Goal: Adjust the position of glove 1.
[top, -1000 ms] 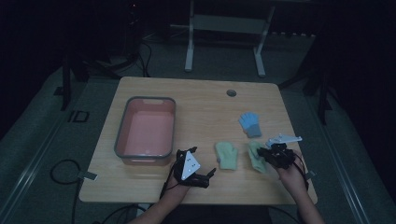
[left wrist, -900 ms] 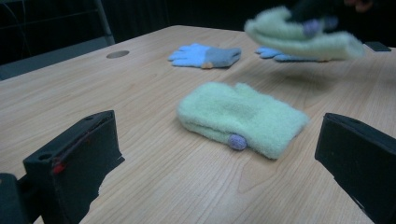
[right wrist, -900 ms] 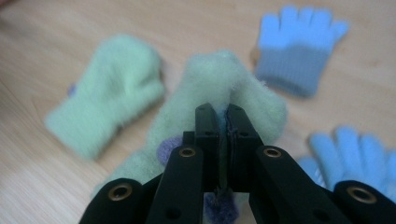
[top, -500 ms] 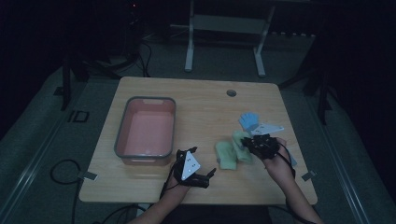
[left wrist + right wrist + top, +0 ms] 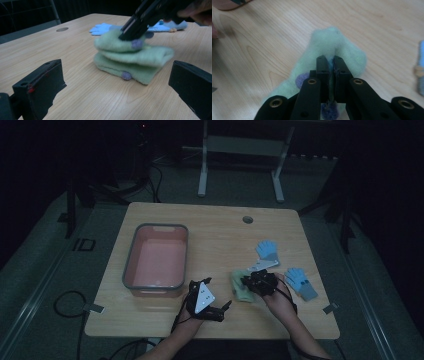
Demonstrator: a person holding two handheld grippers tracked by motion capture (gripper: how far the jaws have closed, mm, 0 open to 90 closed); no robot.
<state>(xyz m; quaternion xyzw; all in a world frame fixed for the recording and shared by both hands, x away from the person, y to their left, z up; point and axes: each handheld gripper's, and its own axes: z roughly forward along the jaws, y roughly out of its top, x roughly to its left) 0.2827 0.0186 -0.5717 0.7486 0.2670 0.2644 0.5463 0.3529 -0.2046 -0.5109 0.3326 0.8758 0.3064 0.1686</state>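
Note:
Two fuzzy green gloves with purple dots are stacked on the wooden table [image 5: 215,227]. My right gripper [image 5: 246,282] is shut on the upper green glove [image 5: 112,42], and its jaws pinch the fabric from above in the right gripper view [image 5: 330,62]. The lower green glove [image 5: 132,70] lies flat beneath it. My left gripper [image 5: 225,311] rests on the table just left of the pile, open, its jaws wide apart and facing the gloves [image 5: 115,87]; there is nothing between them.
A pink tub with a grey rim [image 5: 131,265] stands at the table's left. One light blue glove [image 5: 267,249] lies behind the pile, another [image 5: 300,282] to its right. A round hole [image 5: 247,219] sits near the far edge.
My right gripper has carried its green glove leftward, from beside the other green glove to on top of it. A blue glove now shows where the hand was. The left gripper has stayed put.

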